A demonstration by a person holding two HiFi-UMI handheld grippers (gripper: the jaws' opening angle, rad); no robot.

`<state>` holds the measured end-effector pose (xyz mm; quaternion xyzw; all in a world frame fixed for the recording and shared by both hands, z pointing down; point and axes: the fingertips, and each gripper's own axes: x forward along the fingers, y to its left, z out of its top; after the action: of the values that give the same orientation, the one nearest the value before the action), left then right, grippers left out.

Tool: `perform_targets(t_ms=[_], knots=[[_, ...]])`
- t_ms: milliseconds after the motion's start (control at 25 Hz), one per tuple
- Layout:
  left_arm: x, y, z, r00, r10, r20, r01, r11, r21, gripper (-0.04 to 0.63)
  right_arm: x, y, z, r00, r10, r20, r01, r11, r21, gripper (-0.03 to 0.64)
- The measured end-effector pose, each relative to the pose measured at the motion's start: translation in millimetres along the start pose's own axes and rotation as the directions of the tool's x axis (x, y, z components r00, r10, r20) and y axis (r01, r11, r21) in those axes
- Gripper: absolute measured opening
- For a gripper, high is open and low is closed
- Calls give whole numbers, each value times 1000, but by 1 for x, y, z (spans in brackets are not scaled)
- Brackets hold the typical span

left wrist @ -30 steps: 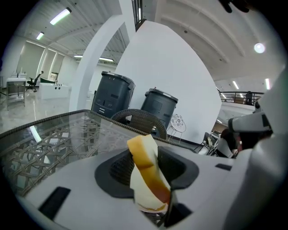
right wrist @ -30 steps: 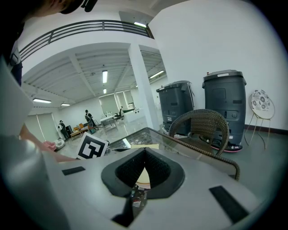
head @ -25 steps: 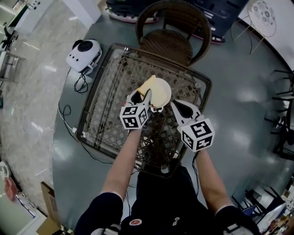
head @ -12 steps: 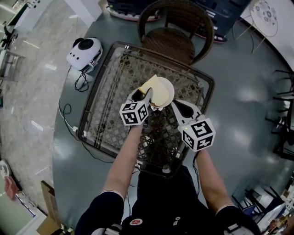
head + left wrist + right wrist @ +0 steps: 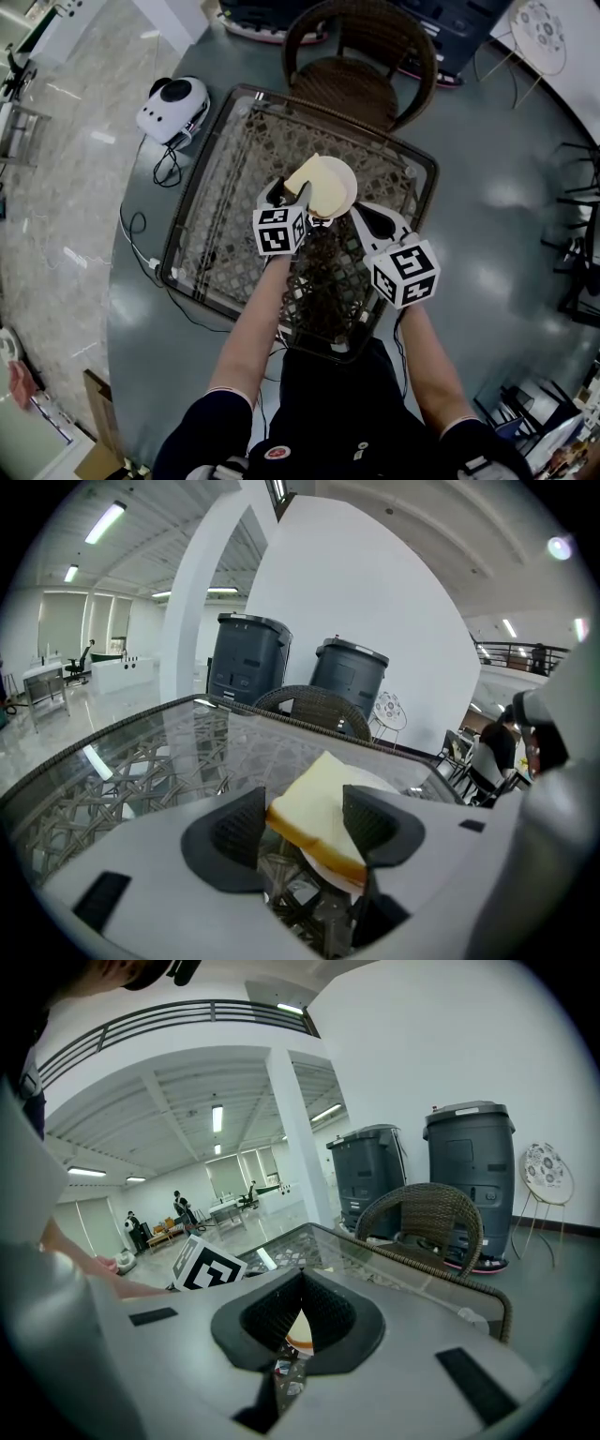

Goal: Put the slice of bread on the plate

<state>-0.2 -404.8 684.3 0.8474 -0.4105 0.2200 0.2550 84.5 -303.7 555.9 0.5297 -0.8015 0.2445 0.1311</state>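
The slice of bread (image 5: 300,175) is pale with a tan crust and lies partly on the small white plate (image 5: 338,184) on the glass-topped wicker table (image 5: 220,197). My left gripper (image 5: 289,195) is at the plate's near left edge. In the left gripper view its jaws have just been opening and stand wide, one on each side of the bread (image 5: 314,810), with the plate (image 5: 373,782) under it. My right gripper (image 5: 357,215) is just right of the plate with its jaws shut (image 5: 298,1321). Only a sliver of the bread shows through the gap below its pads.
A wicker chair (image 5: 356,56) stands at the table's far side. A white device (image 5: 172,111) with a cable lies on the floor to the left. Two dark bins (image 5: 248,658) stand behind the chair. The table's metal rim (image 5: 178,234) runs around the wicker top.
The left gripper has sunk a little toward the plate and its jaws have spread. The bread has settled lower onto the plate. The right gripper has stayed where it was.
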Motion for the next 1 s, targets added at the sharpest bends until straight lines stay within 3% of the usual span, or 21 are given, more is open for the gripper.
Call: perform_targets(t_ms=[280, 520, 840, 1000], knots=[[-12, -3, 11, 1000, 7, 25, -8, 998, 56, 245, -6, 0, 4, 1000, -3, 11, 3, 1000, -4, 6], [-37, -22, 24, 999, -40, 36, 35, 989, 145, 241, -13, 1, 13, 1000, -6, 29, 6, 1000, -13, 7], [-82, -49, 44, 993, -68, 101, 49, 982, 181, 69, -28, 11, 29, 998, 14, 65, -12, 1000, -28, 6], [-106, -64, 53, 987, -94, 133, 70, 982, 178, 15, -35, 20, 39, 996, 33, 84, -30, 999, -38, 6]])
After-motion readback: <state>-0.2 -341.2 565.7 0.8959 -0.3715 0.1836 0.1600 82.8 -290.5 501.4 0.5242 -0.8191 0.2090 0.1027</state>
